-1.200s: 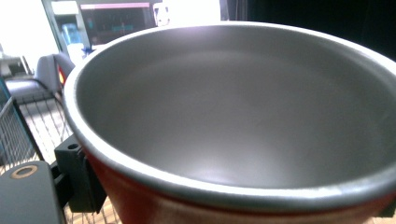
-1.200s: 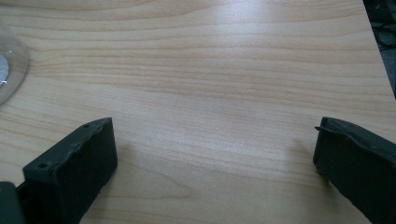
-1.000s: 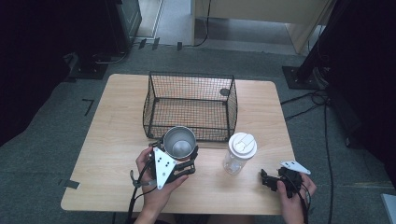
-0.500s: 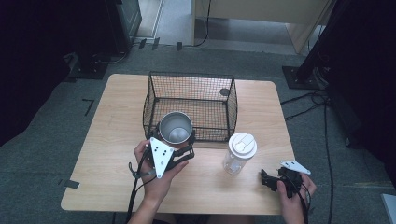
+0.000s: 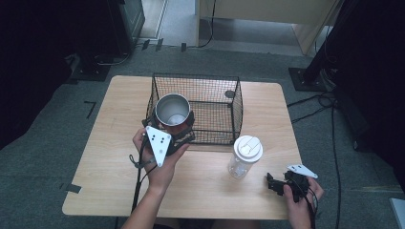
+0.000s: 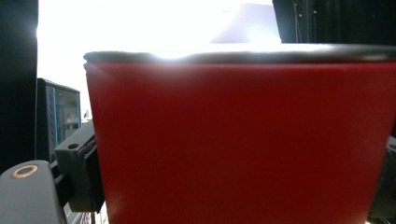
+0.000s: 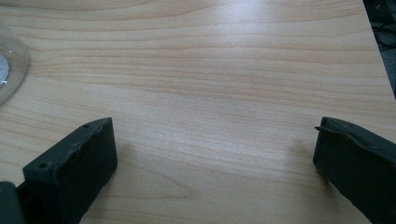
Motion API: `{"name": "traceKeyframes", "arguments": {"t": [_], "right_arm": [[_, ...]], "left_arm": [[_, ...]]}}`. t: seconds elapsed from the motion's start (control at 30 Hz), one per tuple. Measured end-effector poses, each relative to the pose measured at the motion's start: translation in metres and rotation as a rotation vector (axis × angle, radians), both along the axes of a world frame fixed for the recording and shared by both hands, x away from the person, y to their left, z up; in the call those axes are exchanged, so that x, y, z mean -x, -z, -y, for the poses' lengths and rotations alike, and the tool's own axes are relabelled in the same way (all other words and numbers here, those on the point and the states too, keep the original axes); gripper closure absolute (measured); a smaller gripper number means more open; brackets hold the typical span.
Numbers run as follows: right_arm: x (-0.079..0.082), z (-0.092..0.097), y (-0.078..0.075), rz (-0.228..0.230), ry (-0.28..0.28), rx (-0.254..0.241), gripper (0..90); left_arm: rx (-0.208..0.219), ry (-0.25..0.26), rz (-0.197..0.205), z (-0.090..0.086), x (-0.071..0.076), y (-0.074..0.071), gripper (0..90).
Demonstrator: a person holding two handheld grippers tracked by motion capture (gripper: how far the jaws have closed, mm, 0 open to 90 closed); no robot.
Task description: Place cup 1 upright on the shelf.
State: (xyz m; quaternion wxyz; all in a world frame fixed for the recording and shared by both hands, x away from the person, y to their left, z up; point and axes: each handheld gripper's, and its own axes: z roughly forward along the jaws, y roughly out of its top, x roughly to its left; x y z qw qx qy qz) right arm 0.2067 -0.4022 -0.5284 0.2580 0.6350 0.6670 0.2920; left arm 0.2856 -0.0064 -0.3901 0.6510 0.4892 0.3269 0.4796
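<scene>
A red cup with a shiny metal inside is held upright above the front left corner of the black wire basket. My left gripper is shut on its wall from the near side. In the left gripper view the cup's red side spans the space between the jaws, and one pad presses on its left. My right gripper rests low at the table's front right, open; in the right gripper view my right gripper has only bare wood between its jaws.
A clear plastic bottle with a white lid stands in front of the basket's right corner, left of the right gripper; its edge shows at the left of the right gripper view. The wooden table stands on grey floor with cables.
The left gripper has lifted the cup off the table in front of the basket and carried it away from the person, over the basket's front left corner. The right gripper has stayed put.
</scene>
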Motion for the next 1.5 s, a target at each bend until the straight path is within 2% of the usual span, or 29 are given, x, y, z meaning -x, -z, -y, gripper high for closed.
{"name": "traceKeyframes", "arguments": {"t": [0.43,0.63,0.73,0.87,0.97,1.07,1.2,1.27,1.43,1.5], "right_arm": [[0.0,0.0,0.0,-0.001,0.0,-0.001,0.0],[0.0,0.0,0.0,-0.001,0.0,-0.001,0.0],[0.0,0.0,0.0,-0.001,0.0,0.0,0.0],[0.0,0.0,0.0,-0.001,0.0,0.0,0.0],[0.0,0.0,0.0,-0.001,0.0,-0.001,0.0],[0.0,0.0,0.0,-0.001,0.0,-0.001,0.0],[0.0,0.0,0.0,-0.001,0.0,0.0,0.0],[0.0,0.0,0.0,-0.001,0.001,-0.001,0.0],[0.0,0.0,0.0,-0.001,0.001,-0.001,0.0],[0.0,0.0,0.0,-0.001,0.001,-0.002,0.0]], "left_arm": [[0.037,-0.02,-0.009,0.008,-0.051,-0.004,8.3],[0.011,-0.037,-0.02,0.014,-0.075,0.002,8.3],[0.029,-0.045,-0.034,0.015,-0.086,0.007,8.3],[0.0,-0.069,-0.078,0.015,-0.102,0.014,8.3],[0.0,-0.069,-0.112,0.016,-0.111,0.017,8.3],[-0.016,-0.077,-0.116,0.018,-0.118,0.019,8.3],[-0.052,-0.081,-0.142,0.023,-0.129,0.021,8.3],[-0.059,-0.071,-0.178,0.025,-0.135,0.022,8.3],[-0.09,-0.055,-0.233,0.03,-0.147,0.027,8.3],[-0.094,-0.043,-0.273,0.031,-0.151,0.03,8.3]]}}
